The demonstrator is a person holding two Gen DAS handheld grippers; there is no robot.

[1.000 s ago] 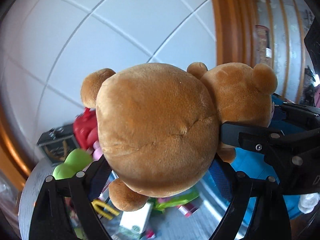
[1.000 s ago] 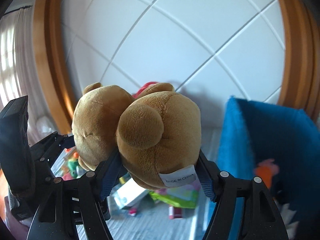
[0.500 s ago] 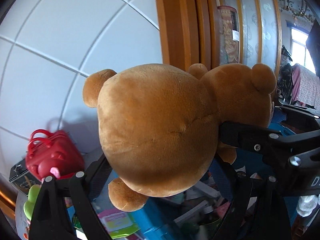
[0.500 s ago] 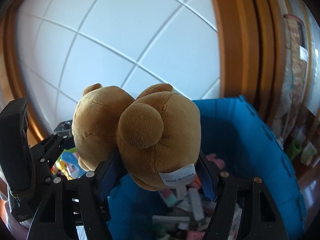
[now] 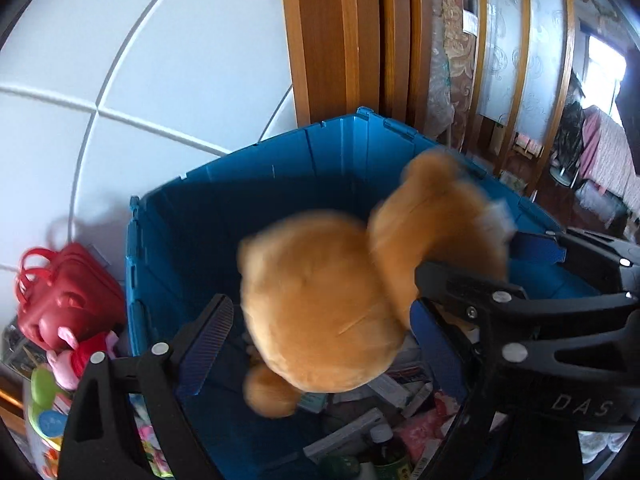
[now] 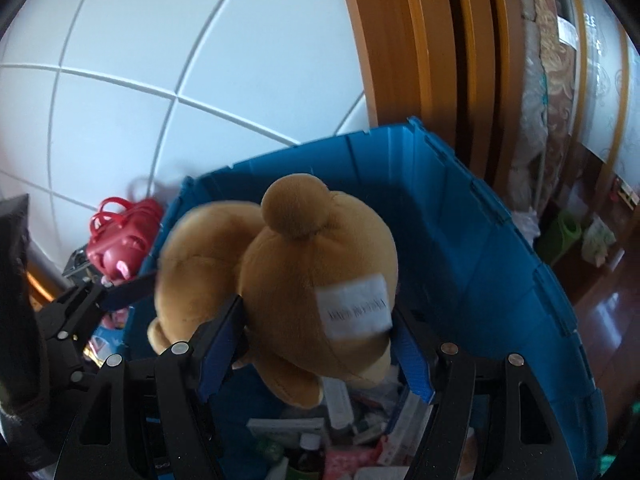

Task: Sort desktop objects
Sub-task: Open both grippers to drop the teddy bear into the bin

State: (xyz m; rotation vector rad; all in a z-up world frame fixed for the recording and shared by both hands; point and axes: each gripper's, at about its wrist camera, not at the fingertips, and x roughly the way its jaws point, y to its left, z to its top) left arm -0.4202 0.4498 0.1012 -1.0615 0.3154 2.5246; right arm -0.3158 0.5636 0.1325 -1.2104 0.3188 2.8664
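Plush teddy bear [image 6: 316, 256] over blue bin [image 6: 460, 240] (blurred, likely dropping). Left gripper [image 5: 324, 320] wide, pads off it; right gripper's [image 6: 320, 316] hold unclear. Release squarely above bin's middle.

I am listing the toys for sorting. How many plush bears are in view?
1. The plush bear is above the blue bin, between the fingers of the left gripper and the right gripper. Others may lie hidden under the bin's clutter.

Bright daylight from a window [image 5: 604, 76], fisheye-curved edges, dark corners, motion-blurred teddy bear [image 5: 328, 304].
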